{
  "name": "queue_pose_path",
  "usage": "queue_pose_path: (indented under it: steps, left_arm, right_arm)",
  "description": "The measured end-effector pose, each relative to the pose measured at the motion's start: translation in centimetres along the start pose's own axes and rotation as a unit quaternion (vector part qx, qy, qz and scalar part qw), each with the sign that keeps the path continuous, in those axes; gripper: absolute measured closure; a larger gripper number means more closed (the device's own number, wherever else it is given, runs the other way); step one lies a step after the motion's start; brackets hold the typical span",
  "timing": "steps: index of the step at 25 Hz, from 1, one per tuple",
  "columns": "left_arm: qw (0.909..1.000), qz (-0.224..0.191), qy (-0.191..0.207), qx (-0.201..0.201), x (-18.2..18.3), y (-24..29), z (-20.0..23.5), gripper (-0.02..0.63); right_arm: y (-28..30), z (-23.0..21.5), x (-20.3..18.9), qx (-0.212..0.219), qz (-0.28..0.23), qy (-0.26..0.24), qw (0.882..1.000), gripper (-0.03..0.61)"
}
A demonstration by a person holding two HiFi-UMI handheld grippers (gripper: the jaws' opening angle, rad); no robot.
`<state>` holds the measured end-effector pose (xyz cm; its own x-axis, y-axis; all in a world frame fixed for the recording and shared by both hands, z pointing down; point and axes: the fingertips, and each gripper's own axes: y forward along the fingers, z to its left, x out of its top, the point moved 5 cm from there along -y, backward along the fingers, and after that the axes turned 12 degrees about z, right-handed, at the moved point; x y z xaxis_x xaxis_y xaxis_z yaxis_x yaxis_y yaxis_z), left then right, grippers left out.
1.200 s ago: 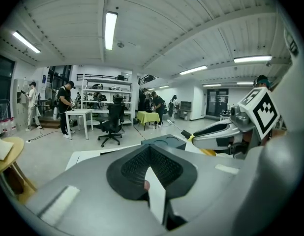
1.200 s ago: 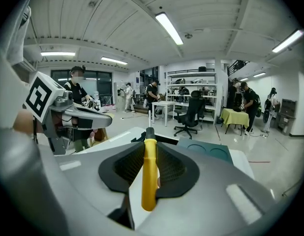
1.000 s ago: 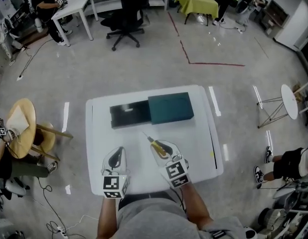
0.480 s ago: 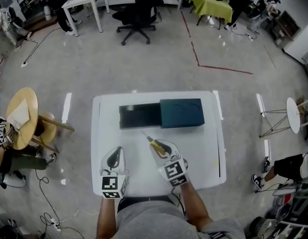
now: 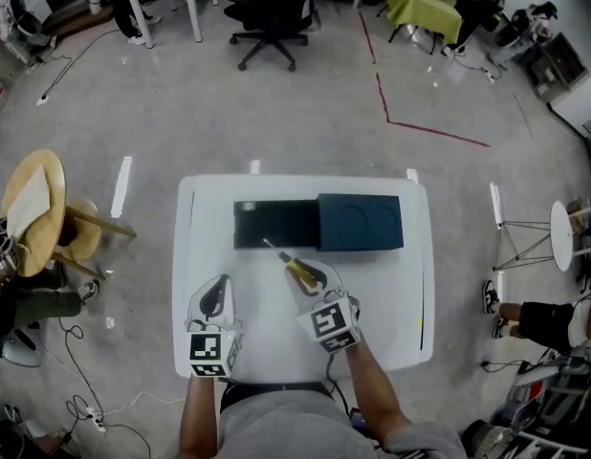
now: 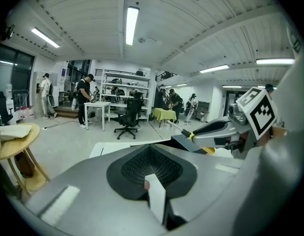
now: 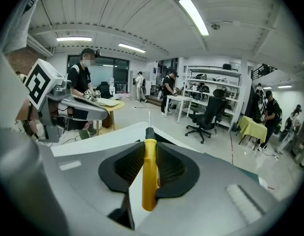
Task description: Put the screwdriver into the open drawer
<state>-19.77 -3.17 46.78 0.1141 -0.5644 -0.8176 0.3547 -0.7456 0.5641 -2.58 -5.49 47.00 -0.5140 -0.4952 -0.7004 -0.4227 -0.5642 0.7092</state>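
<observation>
My right gripper (image 5: 308,273) is shut on a yellow-handled screwdriver (image 5: 293,263), gripped by the handle between the pads. In the right gripper view the screwdriver (image 7: 149,171) points straight ahead along the jaws. Its metal tip reaches the near edge of the open drawer (image 5: 274,225), which is pulled out to the left of a dark teal box (image 5: 361,222). My left gripper (image 5: 219,285) hovers over the white table (image 5: 391,304) left of the right one, shut with nothing in it. The left gripper view shows the right gripper (image 6: 213,132) off to the side.
A round wooden stool (image 5: 32,213) stands left of the table. A black office chair (image 5: 267,8), white desks and people are farther back on the floor. A small white round stand (image 5: 561,223) is at the right.
Both grippers have moved forward across the table toward the box. The screwdriver's tip has gone from short of the drawer to its near edge.
</observation>
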Motion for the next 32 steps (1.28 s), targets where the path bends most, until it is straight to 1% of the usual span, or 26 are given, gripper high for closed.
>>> queue_pose_path:
  steps: [3, 8, 14, 22, 28, 32]
  left_arm:
    - [1.0000, 0.002, -0.005, 0.002, 0.0, 1.0, 0.7, 0.601]
    - [0.9999, 0.009, -0.011, 0.001, -0.3, 2.7, 1.9, 0.601]
    - [0.9998, 0.016, -0.010, 0.001, -0.2, 4.9, 3.0, 0.601]
    - [0.9994, 0.026, -0.022, 0.001, -0.4, 7.1, 5.1, 0.601]
    - [0.9989, 0.034, -0.032, 0.002, -0.9, 8.2, 5.8, 0.601]
    - [0.9981, 0.040, -0.046, 0.008, -1.5, 8.8, 6.8, 0.601]
  right_arm:
    - [1.3, -0.6, 0.5, -0.002, 0.008, -0.014, 1.000, 0.500]
    - [3.8, -1.3, 1.1, 0.001, 0.014, -0.020, 1.000, 0.500]
    - [6.4, -2.3, 1.8, -0.009, 0.032, -0.052, 0.998, 0.500]
    - [10.4, -3.2, 2.9, 0.002, 0.060, -0.074, 0.995, 0.500]
    - [13.4, -3.2, 2.5, 0.017, 0.090, -0.112, 0.990, 0.500]
    - [14.9, -3.1, 2.3, 0.026, 0.100, -0.121, 0.987, 0.500]
